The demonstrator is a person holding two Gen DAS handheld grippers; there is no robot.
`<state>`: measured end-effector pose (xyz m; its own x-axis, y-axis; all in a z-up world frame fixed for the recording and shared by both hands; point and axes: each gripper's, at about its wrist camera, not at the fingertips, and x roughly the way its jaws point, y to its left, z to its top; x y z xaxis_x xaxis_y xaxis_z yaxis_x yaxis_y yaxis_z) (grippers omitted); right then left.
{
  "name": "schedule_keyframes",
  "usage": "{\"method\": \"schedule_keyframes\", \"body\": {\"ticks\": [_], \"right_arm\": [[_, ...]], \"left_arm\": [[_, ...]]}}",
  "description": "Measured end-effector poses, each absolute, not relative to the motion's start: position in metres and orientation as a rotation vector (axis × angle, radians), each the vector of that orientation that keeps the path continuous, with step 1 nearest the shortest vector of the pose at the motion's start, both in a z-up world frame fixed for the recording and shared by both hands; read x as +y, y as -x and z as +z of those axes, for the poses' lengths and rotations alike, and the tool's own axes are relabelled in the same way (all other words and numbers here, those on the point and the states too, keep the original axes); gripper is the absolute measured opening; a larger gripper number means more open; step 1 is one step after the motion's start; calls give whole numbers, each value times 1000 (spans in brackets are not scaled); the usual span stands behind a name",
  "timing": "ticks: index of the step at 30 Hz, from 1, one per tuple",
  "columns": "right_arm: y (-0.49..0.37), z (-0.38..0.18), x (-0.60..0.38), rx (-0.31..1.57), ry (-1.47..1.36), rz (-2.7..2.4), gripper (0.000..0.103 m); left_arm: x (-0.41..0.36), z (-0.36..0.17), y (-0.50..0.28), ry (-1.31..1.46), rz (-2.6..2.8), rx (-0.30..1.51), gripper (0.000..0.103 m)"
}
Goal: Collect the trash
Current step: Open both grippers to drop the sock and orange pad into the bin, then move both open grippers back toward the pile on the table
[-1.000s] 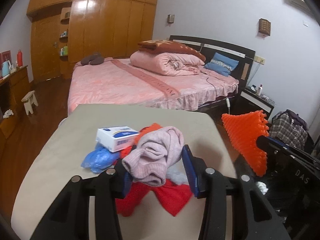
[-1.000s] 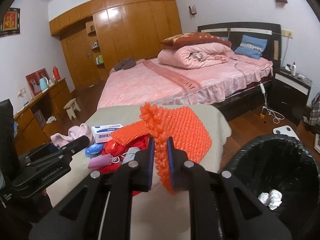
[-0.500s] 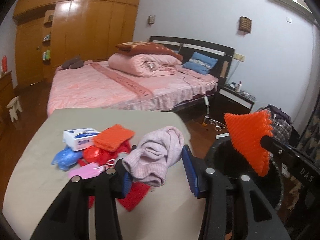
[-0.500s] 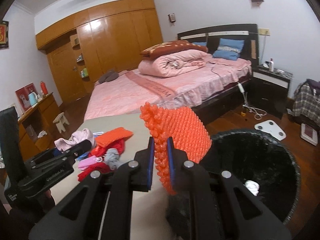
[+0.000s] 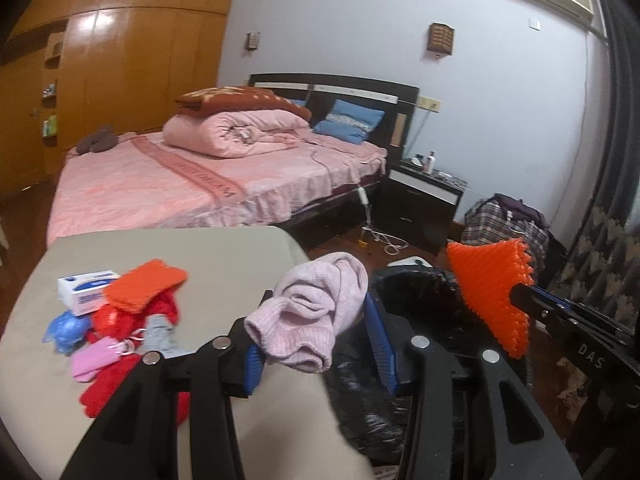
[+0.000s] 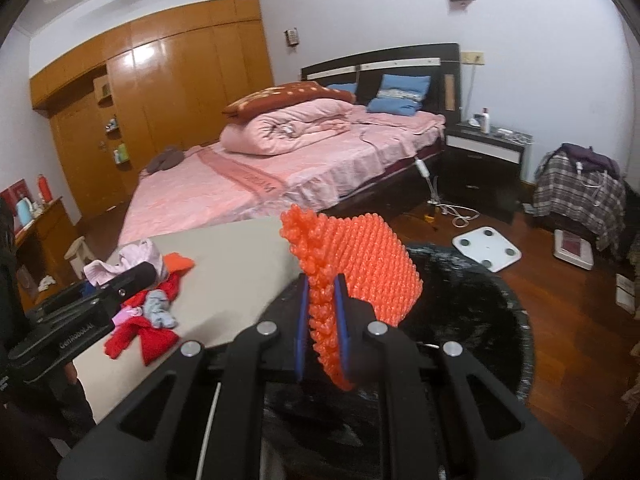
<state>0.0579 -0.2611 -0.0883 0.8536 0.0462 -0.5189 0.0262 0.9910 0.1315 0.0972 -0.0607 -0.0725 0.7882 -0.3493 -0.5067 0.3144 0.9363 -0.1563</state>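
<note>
My left gripper [image 5: 316, 336] is shut on a crumpled pink knit cloth [image 5: 316, 312], held at the table's right edge beside the black bin [image 5: 420, 292]. My right gripper [image 6: 322, 304] is shut on a knobbly orange mat [image 6: 368, 264], which hangs over the bin [image 6: 480, 320]. The left wrist view has the orange mat [image 5: 492, 280] at the right, above the bin's far side. In the right wrist view, the left gripper [image 6: 136, 274] with the pink cloth [image 6: 136, 256] is at the left. A pile of red, orange, pink and grey scraps [image 5: 132, 320] lies on the beige table [image 5: 224, 256].
A white box [image 5: 86, 294] and a blue crumpled bag [image 5: 66, 330] lie by the pile. Beyond the table stands a pink bed [image 6: 256, 184], with a black nightstand [image 6: 484, 160] to its right. A white scale [image 6: 486, 246] and a plaid bag [image 6: 580, 188] rest on the wooden floor.
Both grippers have swung right, away from the pile and off the table, each keeping its hold. The bin has come in under them.
</note>
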Motion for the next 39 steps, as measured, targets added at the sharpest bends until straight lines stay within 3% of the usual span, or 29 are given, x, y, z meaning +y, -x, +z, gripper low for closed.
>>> {"method": "schedule_keyframes", "body": {"ticks": [18, 21, 22, 25, 28, 30, 34, 39], "right_arm": [[-47, -113, -329, 588, -151, -120, 13], [-45, -116, -334, 589, -152, -133, 16], [-45, -117, -336, 589, -152, -137, 17], [-46, -122, -339, 597, -155, -148, 37], [-45, -124, -340, 598, -159, -164, 60], [-43, -123, -339, 590, -161, -176, 84], [-40, -118, -332, 562, -152, -194, 96], [-45, -115, -313, 572, -151, -156, 98]], "left_arm": [[-153, -97, -127, 33, -540, 619, 45], [-159, -101, -133, 50, -580, 632, 52], [-159, -101, -136, 59, -589, 633, 61], [-153, -100, -139, 87, -599, 632, 70], [-140, -97, -142, 87, -567, 621, 73], [-126, -94, -141, 71, -521, 599, 77], [-96, -89, -137, 22, -421, 564, 87], [-60, -88, -126, -3, -320, 551, 95]]}}
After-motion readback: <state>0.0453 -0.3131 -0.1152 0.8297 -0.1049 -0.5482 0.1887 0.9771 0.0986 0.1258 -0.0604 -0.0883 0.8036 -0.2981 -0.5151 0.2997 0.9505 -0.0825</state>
